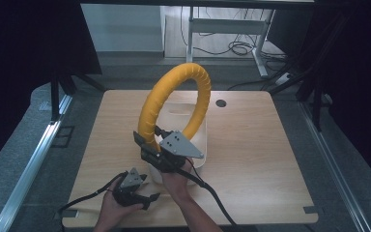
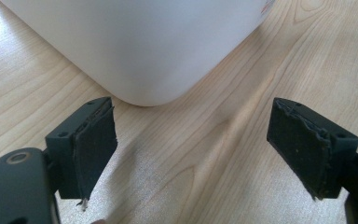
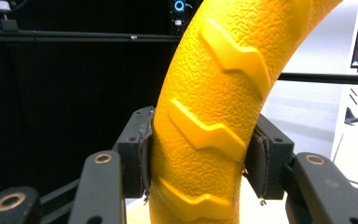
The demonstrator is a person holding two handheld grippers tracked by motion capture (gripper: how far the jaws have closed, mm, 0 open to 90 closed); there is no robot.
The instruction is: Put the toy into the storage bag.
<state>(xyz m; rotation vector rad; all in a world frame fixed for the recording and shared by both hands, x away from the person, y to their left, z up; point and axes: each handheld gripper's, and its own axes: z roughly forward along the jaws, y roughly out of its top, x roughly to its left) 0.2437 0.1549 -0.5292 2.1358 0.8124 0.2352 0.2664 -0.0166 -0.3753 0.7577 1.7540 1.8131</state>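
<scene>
The right tongs (image 1: 150,151) are clamped on a big yellow ring (image 1: 174,104), gripping it at its lower left part and holding it upright above the worktop (image 1: 251,145), so that the ring stands like a hoop over a white tub (image 1: 199,140) that sits near the middle of the wooden surface. In the right gripper view the two black pads press on either side of the ring (image 3: 209,130), whose skin is pebbled and crossed by raised zigzag ridges; the ring rises out of the tongs (image 3: 200,154) and bends away to the upper right. The right hand (image 1: 176,181) comes in from the bottom edge of the high view, with the grey three-cornered plate of its gripper facing the camera and a black cable trailing down towards the near edge of the worktop. The left tongs (image 1: 147,186) lie low over the worktop at the near side, just beside the near left corner of the tub, held by the left hand (image 1: 118,203). In the left gripper view their jaws stand wide apart with nothing between them but bare wood (image 2: 214,154), and the rounded white corner of the tub (image 2: 144,51) lies just ahead of the tongs (image 2: 193,144), not touching either pad.
</scene>
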